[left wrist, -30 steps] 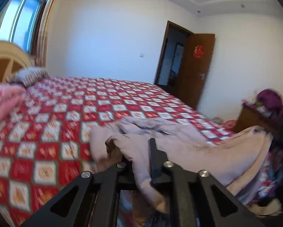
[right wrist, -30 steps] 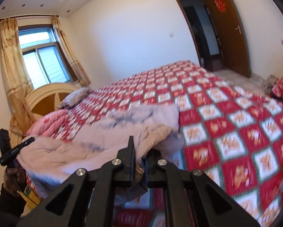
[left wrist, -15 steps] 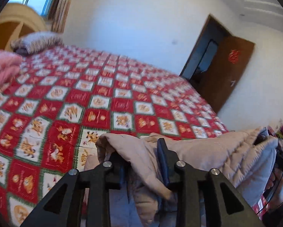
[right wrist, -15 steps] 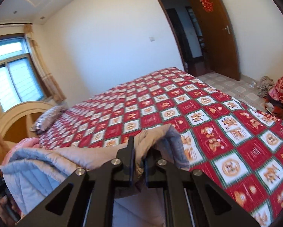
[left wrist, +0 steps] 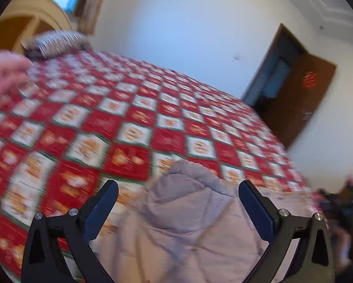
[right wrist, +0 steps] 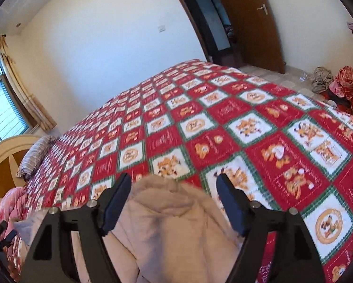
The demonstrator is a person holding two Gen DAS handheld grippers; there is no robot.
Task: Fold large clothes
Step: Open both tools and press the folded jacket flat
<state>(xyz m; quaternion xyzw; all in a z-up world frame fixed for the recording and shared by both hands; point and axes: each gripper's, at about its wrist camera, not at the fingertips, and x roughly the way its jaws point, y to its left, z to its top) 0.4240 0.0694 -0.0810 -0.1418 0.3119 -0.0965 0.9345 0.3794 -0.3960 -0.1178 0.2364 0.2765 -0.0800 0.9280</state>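
Observation:
A pale pink-beige quilted padded garment (left wrist: 188, 224) lies on the red checked bedspread (left wrist: 129, 122) at the near edge of the bed. It also shows in the right wrist view (right wrist: 171, 226). My left gripper (left wrist: 177, 200) is open, with its fingers wide apart on either side of a rounded fold of the garment. My right gripper (right wrist: 174, 195) is open too, its fingers straddling another rounded edge of the garment. Neither gripper holds anything.
A striped pillow (left wrist: 56, 43) and a pink folded quilt (right wrist: 8, 202) lie by the wooden headboard (right wrist: 4, 155). A brown door (left wrist: 301, 99) stands open at the far right. Clothes are piled on the floor (right wrist: 334, 82) beyond the bed.
Both grippers were shut on the garment and lifting it. Now both have opened and the garment has dropped onto the bedspread between their fingers.

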